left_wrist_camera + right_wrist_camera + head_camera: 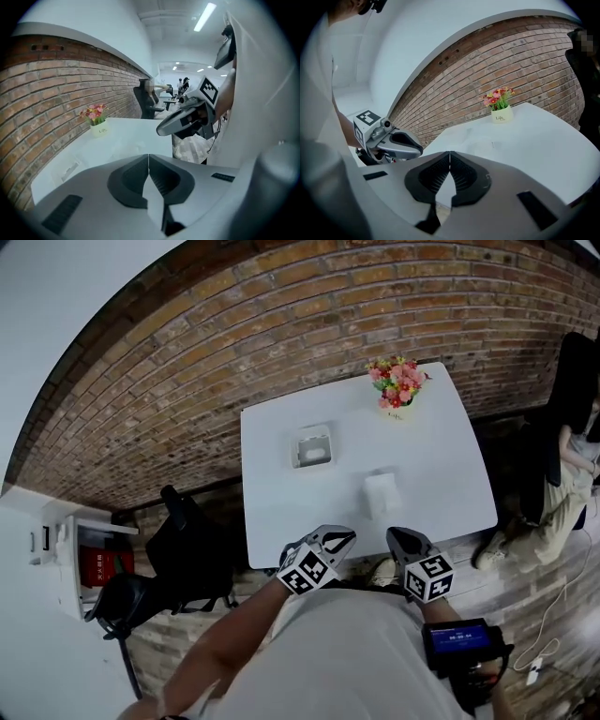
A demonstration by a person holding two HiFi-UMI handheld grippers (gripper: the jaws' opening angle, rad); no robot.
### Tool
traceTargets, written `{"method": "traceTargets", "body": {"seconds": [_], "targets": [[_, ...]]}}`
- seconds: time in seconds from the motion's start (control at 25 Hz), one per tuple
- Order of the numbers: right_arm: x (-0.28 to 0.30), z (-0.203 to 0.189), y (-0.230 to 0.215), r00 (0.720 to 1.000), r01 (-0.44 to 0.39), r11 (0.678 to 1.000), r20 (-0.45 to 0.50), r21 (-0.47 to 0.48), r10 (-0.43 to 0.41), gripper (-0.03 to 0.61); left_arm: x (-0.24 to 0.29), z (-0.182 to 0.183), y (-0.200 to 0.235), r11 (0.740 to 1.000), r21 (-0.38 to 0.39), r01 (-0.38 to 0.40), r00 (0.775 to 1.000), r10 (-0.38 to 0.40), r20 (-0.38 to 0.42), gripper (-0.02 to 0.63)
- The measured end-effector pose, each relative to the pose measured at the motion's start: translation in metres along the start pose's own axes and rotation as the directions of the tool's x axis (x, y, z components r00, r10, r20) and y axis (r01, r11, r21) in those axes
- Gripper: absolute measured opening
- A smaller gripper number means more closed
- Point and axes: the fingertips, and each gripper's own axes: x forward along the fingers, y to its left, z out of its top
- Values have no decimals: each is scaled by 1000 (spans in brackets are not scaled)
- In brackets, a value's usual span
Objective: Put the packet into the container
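Closest to the lens are the two tools, held side by side at the near edge of the bench (450,465). The left tool (345,536) is clenched, its ribbed pads meeting along one line with nothing between them. The right tool (396,538) is clenched and empty too. Each one shows in the other's view, the right tool (161,130) over the floor beside the bench and the left tool (417,150) in front of the brick wall (234,334).

A white packet (380,493) lies flat on the bench, near the near edge and right of its middle, just beyond the tool tips and touched by neither. Its white container (312,448) sits apart from it, farther back and toward the left edge; it looks like a square open box, though it is white on white and hard to read. A small pot of pink and red flowers (397,385) stands by the far edge, toward the far right corner (the only colour on the bench).

Off the left edge stands a black chair (187,540), and past the right edge a person (562,493) sits.
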Motion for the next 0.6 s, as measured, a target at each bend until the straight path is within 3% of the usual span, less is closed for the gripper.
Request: {"method": "traceTargets", "body": {"seconds": [0.16,0.24,0.44,0.6], "targets": [[1,-5,-2,1000,-12,1000,-6,10,12,11,5,6,5,996,90,-1,999,4,-35,11],[2,-6,-5,1000,-4,1000,-3,20,5,11,8,8,7,985,173,8,998,2,-57,11],[2,-7,-7,1000,13,999,0,31,-13,11,21,13,9,899,432,72,994,-27,-109,12],[0,-12,-13,998,65,997,2,51,-65,11,32,18,16,830,543,129,989,-66,-133,12]]}}
